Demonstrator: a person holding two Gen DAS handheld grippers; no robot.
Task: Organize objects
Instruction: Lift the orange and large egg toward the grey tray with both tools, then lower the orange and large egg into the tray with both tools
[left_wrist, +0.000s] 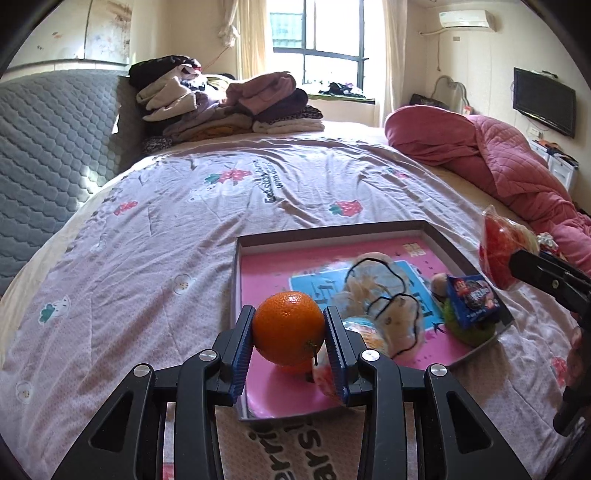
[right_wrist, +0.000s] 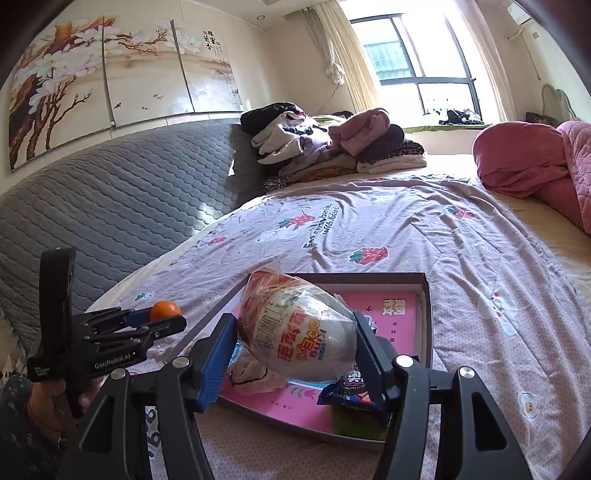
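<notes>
The left tool (left_wrist: 289, 334) clamps a firm, round orange (left_wrist: 288, 328) at its middle above the tray (left_wrist: 332, 230). The right tool (right_wrist: 295, 338) holds a light, slippery wrapped chocolate egg (right_wrist: 295, 328), surely fragile, across its sides.

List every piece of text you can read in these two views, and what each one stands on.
"GenRobot.AI": on the left gripper.
"King": upside down on the egg wrapper in the right gripper; its Chinese characters are not clear enough to quote.
Bedspread: dark lettering, too distorted to read.
Tray liner: Chinese characters, too blurred.
Blue packet: logo blurred.
Wall painting: calligraphy too small.
</notes>
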